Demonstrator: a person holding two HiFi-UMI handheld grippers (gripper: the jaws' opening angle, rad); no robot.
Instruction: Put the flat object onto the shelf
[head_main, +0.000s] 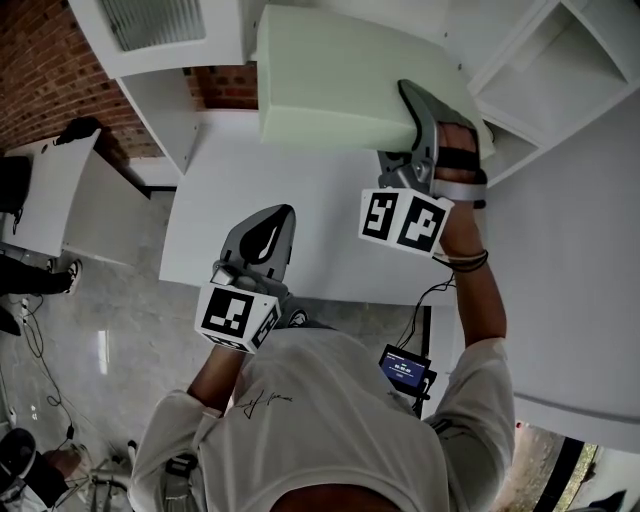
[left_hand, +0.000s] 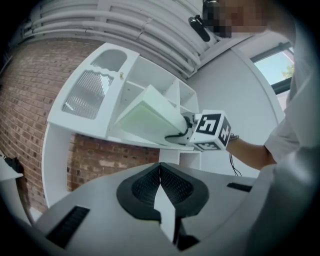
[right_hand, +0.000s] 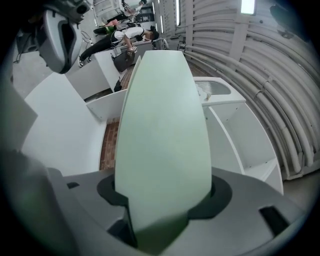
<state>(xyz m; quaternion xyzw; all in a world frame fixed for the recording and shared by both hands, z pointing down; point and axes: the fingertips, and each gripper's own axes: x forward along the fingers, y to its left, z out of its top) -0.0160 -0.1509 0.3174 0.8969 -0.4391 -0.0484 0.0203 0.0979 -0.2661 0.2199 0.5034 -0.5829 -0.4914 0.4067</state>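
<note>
— Starting from the left, what is the left gripper doing?

— It hangs low over the near part of the white table. Its two dark pads meet at the tips and there is nothing between them, so it is carrying nothing.

— And the right one?

— The right gripper is raised higher, further out over the table. Its jaws are parted only as far as the thickness of the pale green foam slab and are clamped on its near edge, one jaw on each broad face.

— Where is the slab, then?

— It is off the table, tilted in the air, with its far end reaching toward the open compartments of the white shelf unit. I can't tell from here whether it touches a board.
</note>
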